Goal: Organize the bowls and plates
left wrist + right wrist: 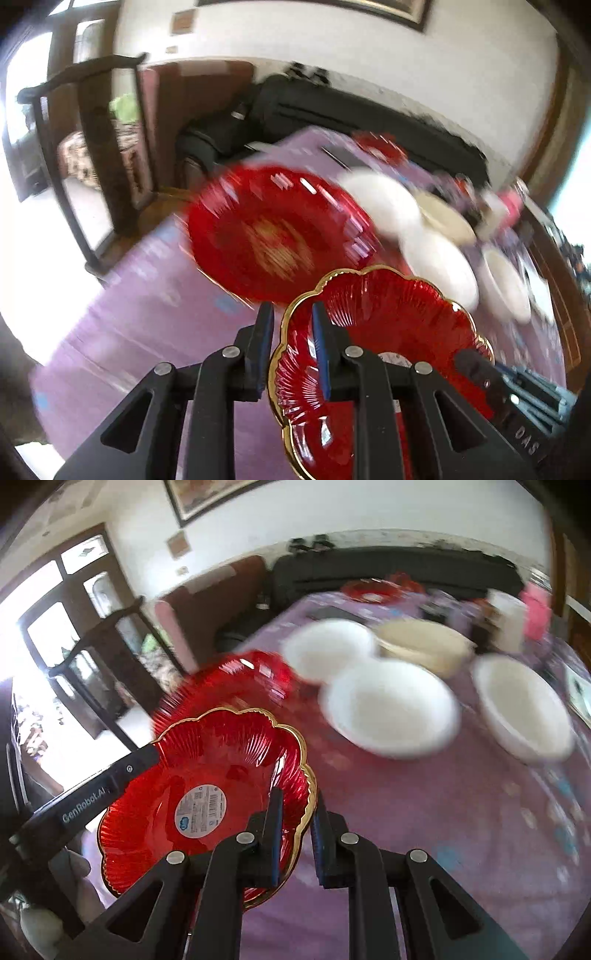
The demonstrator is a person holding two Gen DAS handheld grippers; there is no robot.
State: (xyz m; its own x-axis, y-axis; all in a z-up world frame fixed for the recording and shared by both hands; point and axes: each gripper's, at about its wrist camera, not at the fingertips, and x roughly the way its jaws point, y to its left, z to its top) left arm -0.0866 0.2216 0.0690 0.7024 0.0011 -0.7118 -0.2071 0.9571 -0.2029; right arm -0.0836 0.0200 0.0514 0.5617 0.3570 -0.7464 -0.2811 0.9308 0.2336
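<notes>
the right wrist view showed the inside of the red scalloped plate (207, 775), ribbed glass with a gold rim and a round white label at its centre, which the left wrist view showed only in part behind the tool's links. the left tool (293, 321) was clamped on the plate's left rim, one blue pad on each face; the right tool (297, 805) was clamped on the opposite rim the same way, so the plate hung between the two, above the counter (406, 849). in the right view the left tool's black arm, lettered in white, reached the plate's far edge, with a gloved hand (79, 882) below it. the left view alone showed a wooden chair back (81, 77) by the bright doorway. beneath and beyond the held plate lay a second red ribbed plate (273, 236), blurred. the counter wore a purple patterned cloth. on it stood three white bowls (391, 709), smooth and round, a cream bowl (424, 642) behind them, and another red dish (369, 589) near the far edge. a dark sofa (388, 568) ran along the pale wall, under a framed picture (207, 494).
</notes>
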